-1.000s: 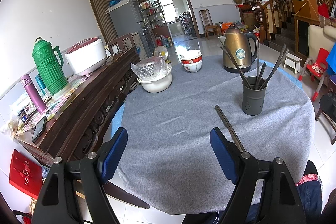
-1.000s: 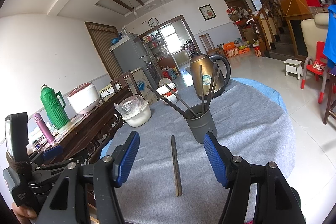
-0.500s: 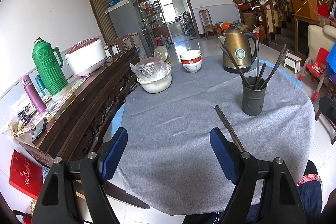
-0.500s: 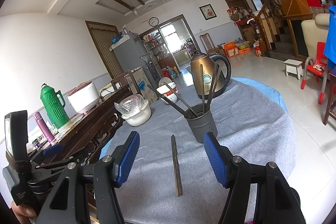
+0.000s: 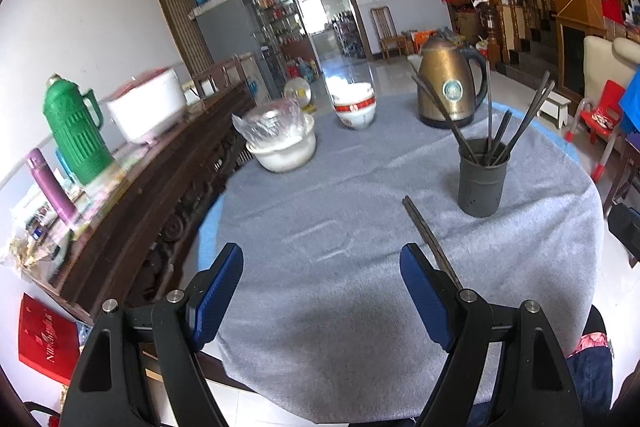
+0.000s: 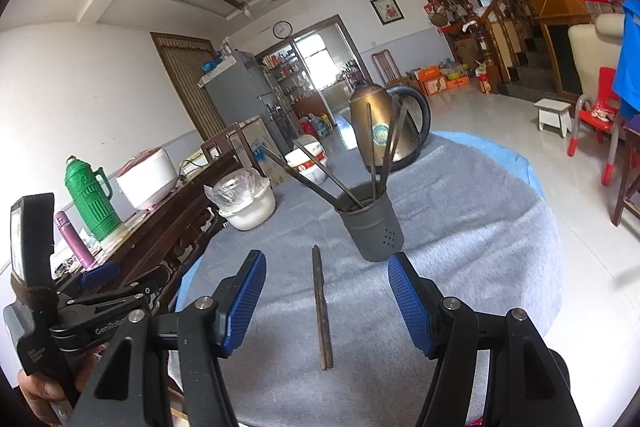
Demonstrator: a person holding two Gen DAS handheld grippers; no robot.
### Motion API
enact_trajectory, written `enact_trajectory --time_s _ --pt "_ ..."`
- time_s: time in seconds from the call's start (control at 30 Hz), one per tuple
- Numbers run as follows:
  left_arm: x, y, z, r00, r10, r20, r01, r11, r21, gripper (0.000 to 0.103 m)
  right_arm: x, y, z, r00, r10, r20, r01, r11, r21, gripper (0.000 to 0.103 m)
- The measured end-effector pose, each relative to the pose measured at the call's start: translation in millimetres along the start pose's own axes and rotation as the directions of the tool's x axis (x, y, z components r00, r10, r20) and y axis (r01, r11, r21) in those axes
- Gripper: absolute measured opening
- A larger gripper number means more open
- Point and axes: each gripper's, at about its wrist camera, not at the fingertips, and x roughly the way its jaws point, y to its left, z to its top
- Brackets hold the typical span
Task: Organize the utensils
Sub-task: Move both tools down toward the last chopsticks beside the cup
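Note:
A pair of dark chopsticks (image 6: pixel 321 305) lies flat on the grey tablecloth (image 6: pixel 460 227), also in the left wrist view (image 5: pixel 426 233). A dark grey utensil holder (image 6: pixel 374 227) with several chopsticks in it stands just beyond them; it also shows in the left wrist view (image 5: pixel 482 179). My right gripper (image 6: pixel 326 301) is open, its jaws on either side of the chopsticks, above them. My left gripper (image 5: pixel 320 285) is open and empty over the near table edge; its right finger hides the chopsticks' near end.
A brass kettle (image 5: pixel 448 87), a red-and-white bowl (image 5: pixel 354 107) and a white pot with plastic wrap (image 5: pixel 282 143) stand at the table's far side. A dark wooden sideboard (image 5: pixel 160 187) with a green thermos (image 5: pixel 76 135) runs along the left.
The left wrist view has shifted slightly, with blur at its left. The right gripper has hardly moved. The chopsticks and holder lie as before.

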Motion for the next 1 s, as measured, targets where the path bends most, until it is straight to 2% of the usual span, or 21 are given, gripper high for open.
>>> enact_trajectory --time_s 0.13,0.23,0.37,0.5,0.73,0.9,1.0 --pt "31 3 0 0.995 -0.059 -0.086 0.056 0.998 -0.042 0.081 15 -9 -5 0.999 -0.012 -0.043 0.013 1.000 0.009 0.068" --pt "62 4 0 0.981 -0.117 -0.156 0.105 0.991 -0.084 0.081 29 -18 -10 0.996 -0.023 -0.084 0.025 1.000 0.018 0.068" --pt "109 -2 0 0.944 -0.217 -0.249 0.183 0.971 -0.155 0.081 54 -32 -20 0.989 -0.039 -0.144 0.045 0.998 0.038 0.068" --pt "148 -19 0 0.910 -0.276 -0.311 0.226 0.956 -0.187 0.081 73 -50 -27 0.981 -0.043 -0.190 0.057 0.996 0.068 0.068" --pt "201 -53 4 0.882 -0.280 -0.380 0.225 0.957 -0.183 0.081 90 -67 -30 0.977 -0.049 -0.210 0.064 0.996 0.066 0.068" --pt "219 -65 5 0.870 -0.281 -0.406 0.222 0.957 -0.186 0.081 95 -80 -31 0.976 -0.050 -0.211 0.068 0.995 0.077 0.068" --pt "221 -69 7 0.870 -0.275 -0.410 0.222 0.960 -0.172 0.081 99 -84 -31 0.976 -0.052 -0.213 0.072 0.994 0.085 0.068"
